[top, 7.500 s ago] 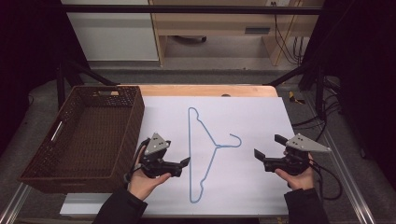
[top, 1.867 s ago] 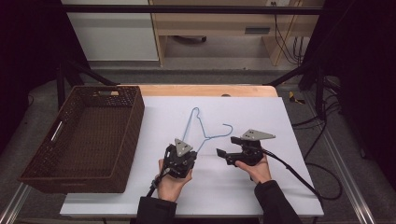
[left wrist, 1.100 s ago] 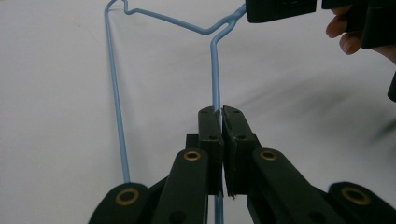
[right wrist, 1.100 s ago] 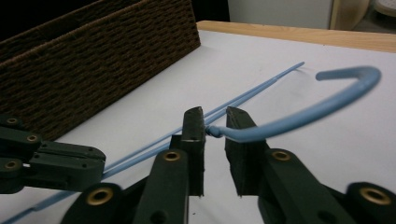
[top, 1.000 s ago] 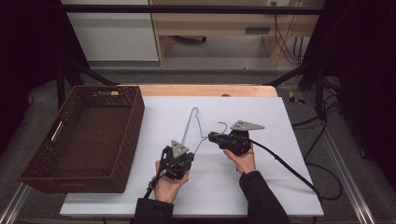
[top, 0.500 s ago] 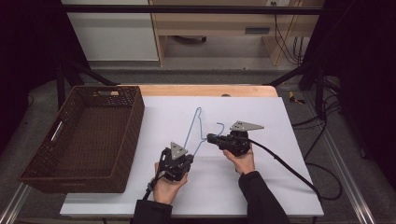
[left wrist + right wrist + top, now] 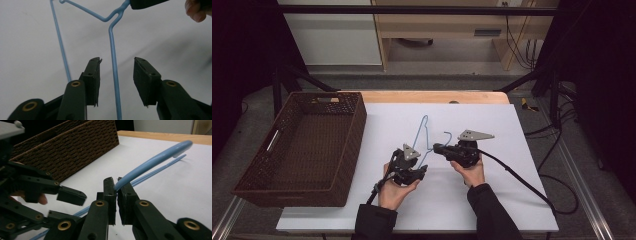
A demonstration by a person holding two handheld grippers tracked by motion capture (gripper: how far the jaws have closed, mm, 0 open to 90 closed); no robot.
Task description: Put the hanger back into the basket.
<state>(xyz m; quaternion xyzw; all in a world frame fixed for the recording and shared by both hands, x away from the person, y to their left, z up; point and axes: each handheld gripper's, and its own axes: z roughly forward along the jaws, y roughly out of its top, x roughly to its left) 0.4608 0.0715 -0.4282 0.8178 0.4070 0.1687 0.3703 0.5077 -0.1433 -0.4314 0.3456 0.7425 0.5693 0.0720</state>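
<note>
Pinching the thin blue wire hanger (image 7: 150, 162) at its neck, your right tongs (image 7: 116, 185) have lifted it off the counter (image 7: 492, 200); your left tongs (image 7: 116, 72) straddle one wire, spread.

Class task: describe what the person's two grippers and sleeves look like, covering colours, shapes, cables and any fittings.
Both the left gripper and right gripper are black, each topped by a grey three-cornered plate with small holes. Their jaws are black bars with ribbed pads and brass-coloured pivot rivets. A black cable trails from the right gripper across the table. The person wears dark sleeves.
</note>
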